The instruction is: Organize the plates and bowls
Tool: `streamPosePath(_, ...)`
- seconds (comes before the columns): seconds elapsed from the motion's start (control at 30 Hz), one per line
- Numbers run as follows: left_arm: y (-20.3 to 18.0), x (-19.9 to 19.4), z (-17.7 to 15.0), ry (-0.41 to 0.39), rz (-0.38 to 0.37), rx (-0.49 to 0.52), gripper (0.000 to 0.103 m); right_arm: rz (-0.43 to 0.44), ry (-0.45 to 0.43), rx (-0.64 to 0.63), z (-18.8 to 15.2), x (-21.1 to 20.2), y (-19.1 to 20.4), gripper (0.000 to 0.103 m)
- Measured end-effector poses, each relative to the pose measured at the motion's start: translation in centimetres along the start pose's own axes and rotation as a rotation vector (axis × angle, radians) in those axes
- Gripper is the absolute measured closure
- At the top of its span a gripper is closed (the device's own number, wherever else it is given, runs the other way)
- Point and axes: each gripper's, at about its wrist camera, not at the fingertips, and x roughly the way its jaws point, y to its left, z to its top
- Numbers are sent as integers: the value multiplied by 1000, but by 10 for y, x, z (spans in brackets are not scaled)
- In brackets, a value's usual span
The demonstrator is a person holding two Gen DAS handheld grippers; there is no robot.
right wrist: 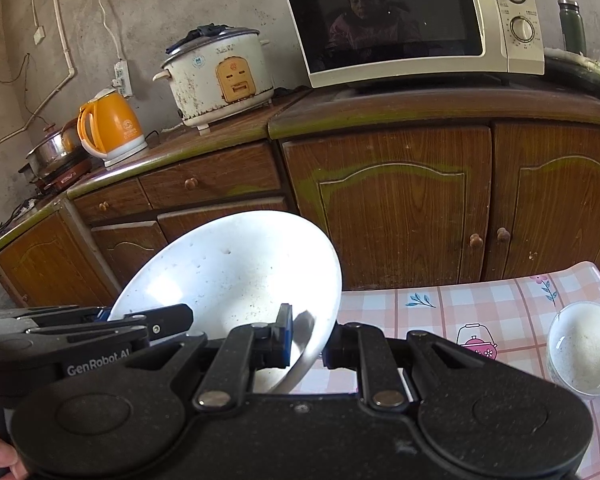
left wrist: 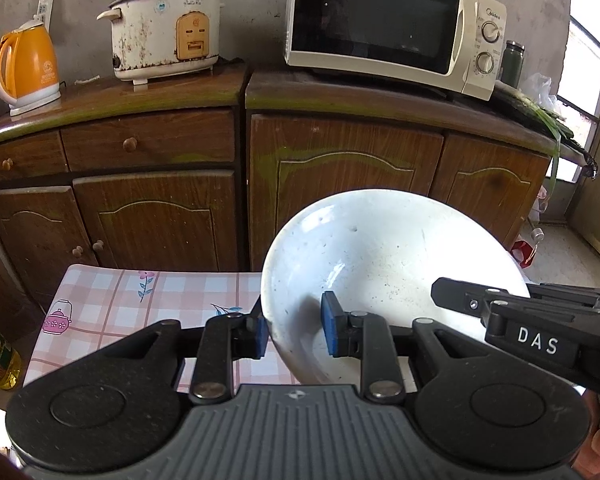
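Aloft, big white bowl [left wrist: 380, 264] empty, small bowl [right wrist: 586, 346] w/ white residue

Glossy white ceramic bowl [left wrist: 380, 256], wood-grain cabinets [left wrist: 340, 184], rough concrete wall [right wrist: 148, 8]

A large white bowl [left wrist: 380, 272] is clamped at its near rim by the left gripper [left wrist: 296, 330] (blue-padded fingers [left wrist: 332, 330] either side of the wall). It is held tilted above the checked worktop [left wrist: 112, 300], with the right gripper [left wrist: 440, 292] seen at its far edge.

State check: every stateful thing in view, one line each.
large white bowl: tilted, held off the table by both grippers
left gripper: shut on bowl rim
right gripper: shut on opposite rim
small bowl: upright on table
microwave: door closed
rice cooker: lid on
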Motion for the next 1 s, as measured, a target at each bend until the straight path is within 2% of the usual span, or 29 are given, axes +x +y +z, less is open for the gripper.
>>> streamPosePath(1.0,2,-55,-14,-52,19,-12,75,10,-34,-57,-10,-57,31,84)
